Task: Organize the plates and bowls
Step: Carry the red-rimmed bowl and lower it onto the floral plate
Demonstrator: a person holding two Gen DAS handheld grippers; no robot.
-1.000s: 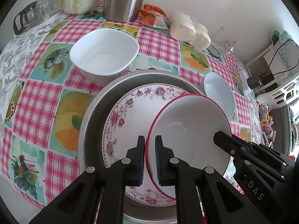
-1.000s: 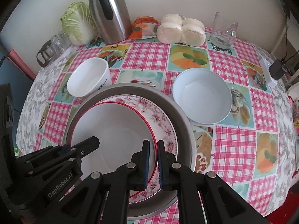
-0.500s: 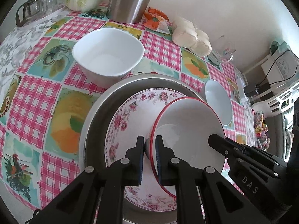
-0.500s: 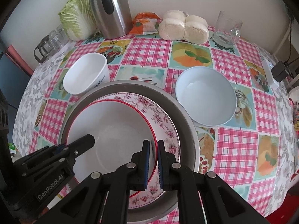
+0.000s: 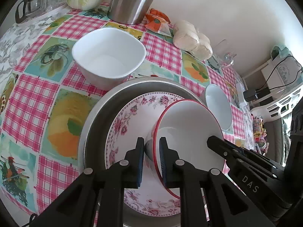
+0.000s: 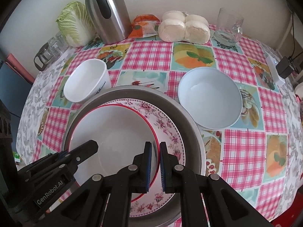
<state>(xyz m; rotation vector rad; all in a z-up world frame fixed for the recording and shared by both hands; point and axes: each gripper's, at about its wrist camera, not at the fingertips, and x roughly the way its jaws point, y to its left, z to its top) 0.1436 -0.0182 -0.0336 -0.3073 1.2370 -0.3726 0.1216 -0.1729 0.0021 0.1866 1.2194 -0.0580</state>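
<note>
A white bowl with a red rim rests tilted on a floral plate inside a metal basin. My left gripper has the bowl's near-left rim between its pads; its jaws are opening, still touching the wall. On the opposite rim, my right gripper is shut. A white square bowl stands behind the basin on the left, and a pale blue round bowl on the right.
Along the wall stand a steel thermos, a cabbage, glass cups, an orange packet, wrapped buns and a glass mug. The checked tablecloth shows bare patches on the right.
The red-rimmed bowl has tipped up more steeply in the left wrist view. The left pads have parted slightly around its rim. The right gripper's hold looks unchanged.
</note>
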